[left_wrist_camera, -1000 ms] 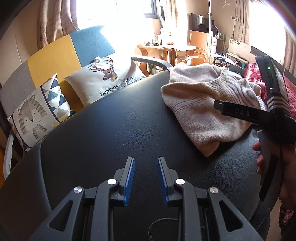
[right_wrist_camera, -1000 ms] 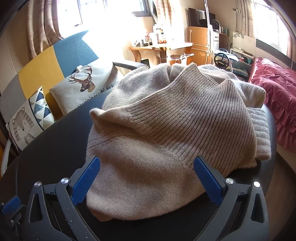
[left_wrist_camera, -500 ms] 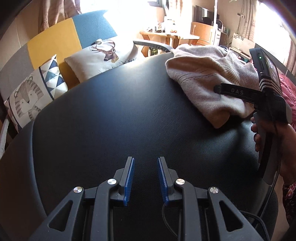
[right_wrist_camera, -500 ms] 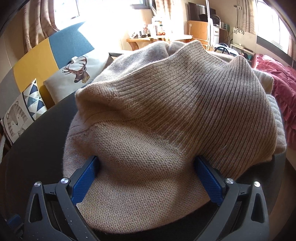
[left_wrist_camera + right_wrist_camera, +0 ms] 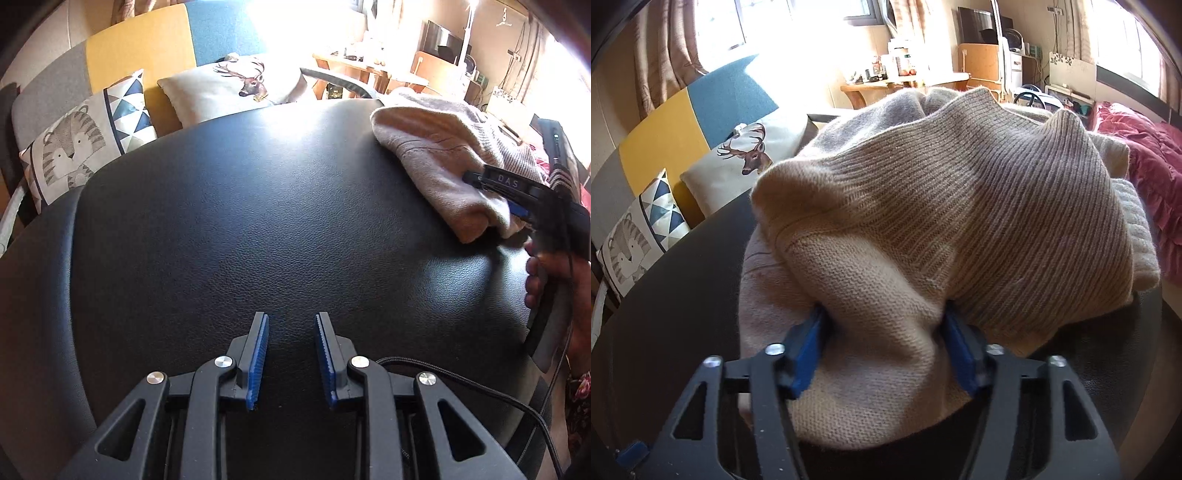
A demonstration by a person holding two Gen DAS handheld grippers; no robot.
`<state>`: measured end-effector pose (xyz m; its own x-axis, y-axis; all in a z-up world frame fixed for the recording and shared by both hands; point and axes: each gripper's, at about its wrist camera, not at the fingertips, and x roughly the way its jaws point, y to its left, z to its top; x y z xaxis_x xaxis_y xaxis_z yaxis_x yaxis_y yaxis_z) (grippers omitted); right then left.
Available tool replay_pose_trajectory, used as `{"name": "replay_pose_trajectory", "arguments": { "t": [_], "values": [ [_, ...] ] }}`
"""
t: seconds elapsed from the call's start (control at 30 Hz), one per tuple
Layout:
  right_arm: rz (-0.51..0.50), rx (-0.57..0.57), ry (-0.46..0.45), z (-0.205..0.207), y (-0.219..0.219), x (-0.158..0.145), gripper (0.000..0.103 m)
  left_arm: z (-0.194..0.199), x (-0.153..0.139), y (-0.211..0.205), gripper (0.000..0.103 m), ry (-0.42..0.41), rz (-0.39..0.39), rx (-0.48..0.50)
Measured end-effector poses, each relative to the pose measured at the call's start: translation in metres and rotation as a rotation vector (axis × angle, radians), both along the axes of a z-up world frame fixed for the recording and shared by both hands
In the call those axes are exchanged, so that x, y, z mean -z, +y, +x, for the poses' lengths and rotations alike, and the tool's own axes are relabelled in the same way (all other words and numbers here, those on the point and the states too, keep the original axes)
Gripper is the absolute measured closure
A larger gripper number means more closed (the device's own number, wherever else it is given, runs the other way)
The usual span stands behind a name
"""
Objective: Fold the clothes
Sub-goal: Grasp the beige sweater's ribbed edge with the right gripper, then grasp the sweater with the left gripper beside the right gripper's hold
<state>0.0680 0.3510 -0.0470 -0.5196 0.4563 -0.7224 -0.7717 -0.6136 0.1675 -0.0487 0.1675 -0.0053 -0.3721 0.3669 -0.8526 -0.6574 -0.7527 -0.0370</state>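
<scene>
While the right gripper (image 5: 882,339) jaws, wide apart a second ago, are closing on the sweater (image 5: 923,229) at lower centre, lifting can follow; the left gripper (image 5: 290,354) hangs part-open, empty.

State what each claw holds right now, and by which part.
The right claw, jaws closing, pinches a bunched fold at the near edge of the crumpled beige knitted sweater. The left claw holds nothing.

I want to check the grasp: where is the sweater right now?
The sweater lies bunched on the black table's far right, its near fold between the closing right gripper.
</scene>
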Motion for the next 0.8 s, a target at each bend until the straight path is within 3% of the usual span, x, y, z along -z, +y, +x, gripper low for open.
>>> {"name": "replay_pose_trajectory", "arguments": {
  "t": [0.1,0.2,0.33,0.53,0.8],
  "values": [
    [-0.022,-0.001,0.045,0.005,-0.003,0.001,0.079,-0.002,-0.001,-0.002,0.077,-0.005,0.004,-0.01],
    [-0.038,-0.016,0.082,0.011,-0.01,-0.003,0.085,-0.003,-0.002,-0.003,0.077,-0.008,-0.002,-0.016],
    [-0.046,-0.082,0.107,0.008,-0.031,-0.009,0.088,-0.004,-0.004,-0.002,0.077,-0.012,-0.003,-0.032],
    [-0.083,-0.229,0.062,-0.017,-0.083,0.005,0.09,0.002,-0.006,-0.001,0.077,0.004,-0.03,-0.022],
    [-0.174,-0.31,0.102,-0.025,-0.127,0.012,0.095,-0.01,-0.02,-0.013,0.077,0.035,-0.064,-0.061]
  ]
}}
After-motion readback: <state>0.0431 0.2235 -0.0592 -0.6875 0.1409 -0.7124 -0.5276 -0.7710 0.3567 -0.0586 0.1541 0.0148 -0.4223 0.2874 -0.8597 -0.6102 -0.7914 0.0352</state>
